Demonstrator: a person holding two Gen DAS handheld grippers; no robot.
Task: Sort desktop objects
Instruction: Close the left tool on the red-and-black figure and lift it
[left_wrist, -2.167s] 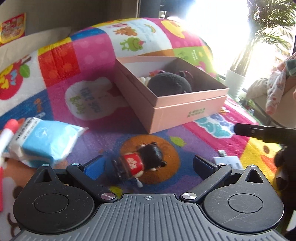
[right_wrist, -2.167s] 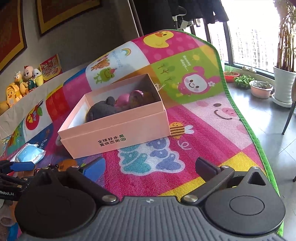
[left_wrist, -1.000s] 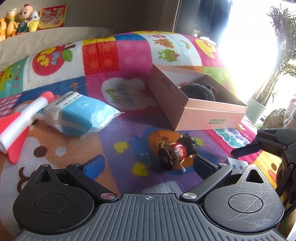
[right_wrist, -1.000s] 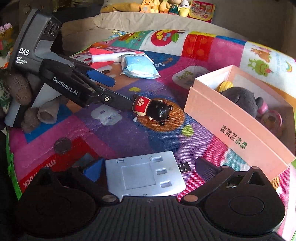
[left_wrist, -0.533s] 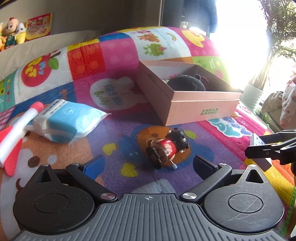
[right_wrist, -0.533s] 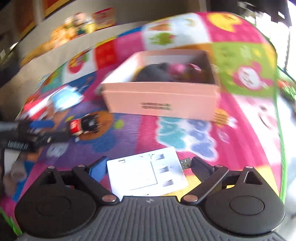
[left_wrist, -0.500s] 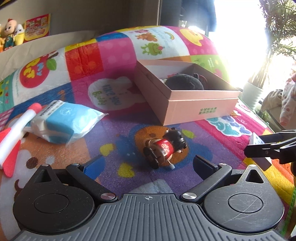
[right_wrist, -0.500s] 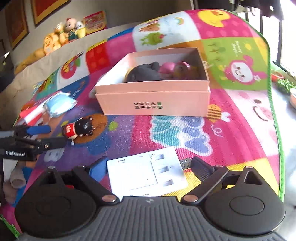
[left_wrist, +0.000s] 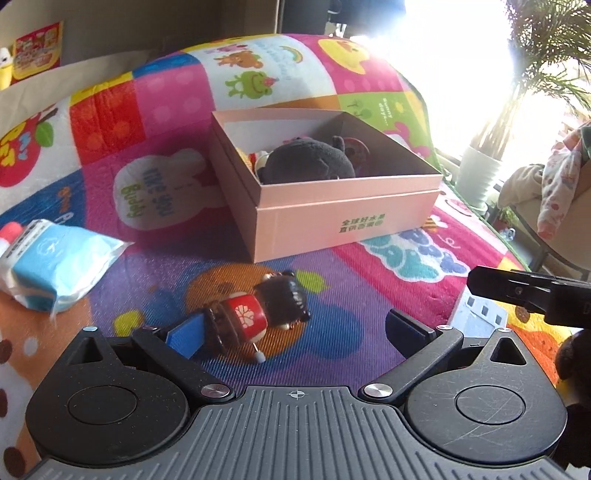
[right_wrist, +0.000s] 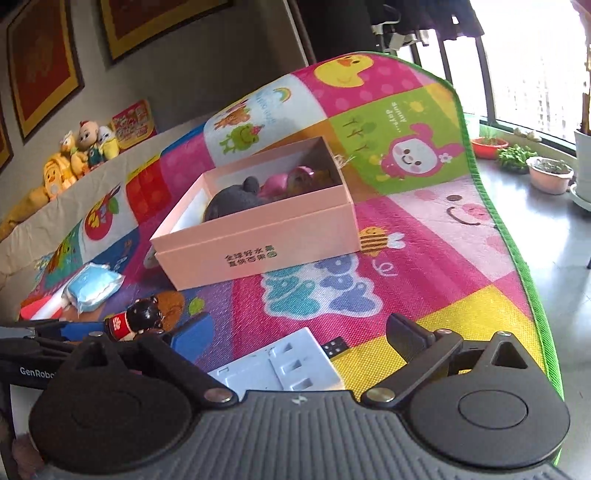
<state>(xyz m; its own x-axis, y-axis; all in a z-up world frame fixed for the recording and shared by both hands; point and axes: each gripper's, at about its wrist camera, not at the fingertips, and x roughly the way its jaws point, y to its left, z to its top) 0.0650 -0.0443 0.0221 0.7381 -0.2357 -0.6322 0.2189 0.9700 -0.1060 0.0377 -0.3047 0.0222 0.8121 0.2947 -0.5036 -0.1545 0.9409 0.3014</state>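
A small doll (left_wrist: 258, 314) with a black head and red body lies on the play mat, right against the blue left pad of my left gripper (left_wrist: 295, 332), whose jaws stand wide open around it. The right wrist view shows the same doll (right_wrist: 136, 317) at the tips of the left gripper's fingers (right_wrist: 81, 326). My right gripper (right_wrist: 301, 338) is opening its jaws, and a flat white USB hub (right_wrist: 280, 369) lies loose on the mat between them, clear of both pads. Behind stands the open pink box (left_wrist: 332, 221), (right_wrist: 258, 243) holding a dark plush (left_wrist: 306, 162) and other toys.
A blue tissue pack (left_wrist: 55, 266), (right_wrist: 92, 288) and a red-and-white toy (right_wrist: 40, 308) lie on the left of the mat. The mat's green edge (right_wrist: 517, 258) drops to the floor on the right, where potted plants (right_wrist: 550, 173) stand. Soft toys (right_wrist: 81, 151) line the back ledge.
The white hub, earlier carried between the right gripper's fingers, now lies turned and free on the mat. My left gripper has closed in on the doll, which now sits by its left pad.
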